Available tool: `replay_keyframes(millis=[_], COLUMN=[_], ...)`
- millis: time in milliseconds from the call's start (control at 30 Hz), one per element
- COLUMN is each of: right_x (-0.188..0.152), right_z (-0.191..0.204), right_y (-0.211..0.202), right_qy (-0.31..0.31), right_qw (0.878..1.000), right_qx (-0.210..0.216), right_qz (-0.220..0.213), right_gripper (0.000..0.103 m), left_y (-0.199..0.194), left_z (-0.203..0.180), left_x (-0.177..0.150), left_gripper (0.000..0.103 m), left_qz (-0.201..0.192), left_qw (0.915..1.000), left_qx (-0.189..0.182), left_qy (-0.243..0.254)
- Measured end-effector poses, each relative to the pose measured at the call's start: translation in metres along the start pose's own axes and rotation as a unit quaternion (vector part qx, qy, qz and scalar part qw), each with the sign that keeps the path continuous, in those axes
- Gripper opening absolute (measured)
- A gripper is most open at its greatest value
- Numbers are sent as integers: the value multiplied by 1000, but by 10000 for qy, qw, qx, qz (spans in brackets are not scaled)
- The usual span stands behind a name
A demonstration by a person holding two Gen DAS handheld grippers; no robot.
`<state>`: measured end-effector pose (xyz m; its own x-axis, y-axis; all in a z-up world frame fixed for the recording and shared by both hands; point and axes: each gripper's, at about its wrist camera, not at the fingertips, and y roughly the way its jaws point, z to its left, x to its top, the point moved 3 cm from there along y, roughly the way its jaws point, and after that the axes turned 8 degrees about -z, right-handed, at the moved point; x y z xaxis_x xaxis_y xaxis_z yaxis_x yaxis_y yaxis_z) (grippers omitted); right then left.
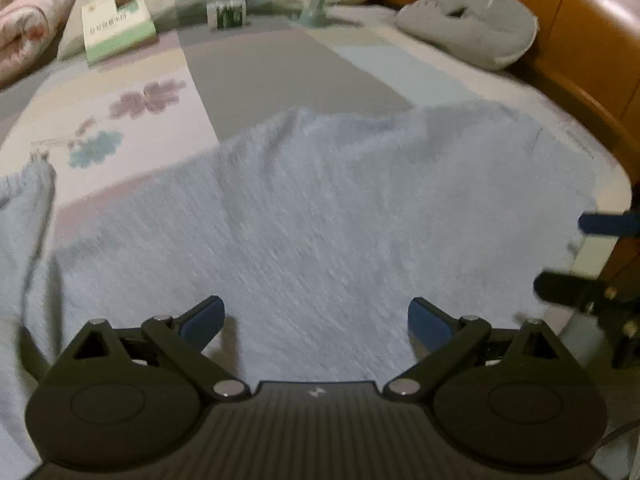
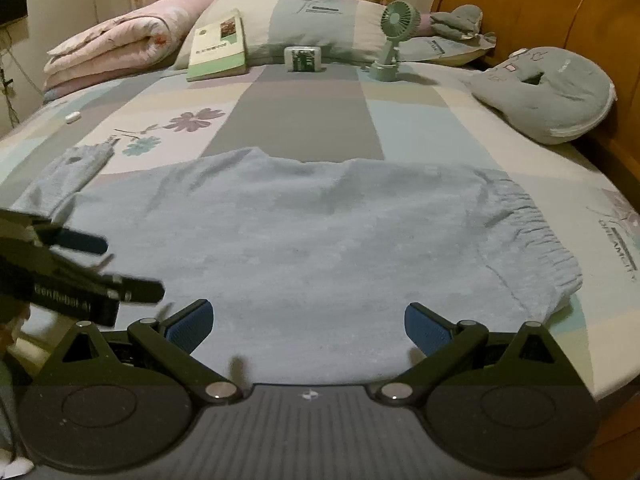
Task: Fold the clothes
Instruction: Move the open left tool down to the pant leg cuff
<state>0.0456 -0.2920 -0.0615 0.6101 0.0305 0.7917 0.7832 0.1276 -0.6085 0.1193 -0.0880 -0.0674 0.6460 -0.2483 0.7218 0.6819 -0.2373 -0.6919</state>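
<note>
Sweater [image 2: 320, 240], pale blue, lies spread flat on the bed's patchwork sheet [image 2: 304, 112], well short of the pillow [image 2: 304, 20]; left gripper [image 1: 316, 316] and right gripper [image 2: 308, 320] hover at its near hem, jaws spread, seemingly poised to grasp.

"GenRobot AI", partly blurred, on left tool [image 2: 80, 276]; "DREAMCITY"-like lettering on bedsheet [image 2: 618, 248], uncertain; book [image 2: 218, 46] title unreadable.

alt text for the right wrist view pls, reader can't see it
A light blue sweater lies spread flat on a patchwork bedsheet, with the right gripper open-jawed above its near hem and the left gripper entering at left. Along the far side sit a book, a small green fan, pillows and a grey cushion.
</note>
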Motion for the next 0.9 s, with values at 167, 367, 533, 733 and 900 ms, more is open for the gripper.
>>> replay_keyframes(millis=[167,367,533,733,900], right_x=[2,4,3,1,0], right_z=[15,31,38,35,31], right_y=[-1,0,6,12,16], right_qy=[-2,-117,-203,-186,-131], right_qw=[10000,9998,9994,9992,9992], right_qx=[-39,118,178,190,174], right_qz=[65,116,199,300,329], right_gripper=[103,103,103,103,103], left_y=[-20,-35,-32,-1,37], left_z=[23,96,134,148,163], left_x=[13,22,19,23,30], left_gripper=[98,98,98,98,98], left_qz=[-179,-37,260,526,826], left_qw=[9995,9938,9875,9849,9795], left_qx=[165,1083,1523,1618,1824], left_qy=[199,260,305,323,236])
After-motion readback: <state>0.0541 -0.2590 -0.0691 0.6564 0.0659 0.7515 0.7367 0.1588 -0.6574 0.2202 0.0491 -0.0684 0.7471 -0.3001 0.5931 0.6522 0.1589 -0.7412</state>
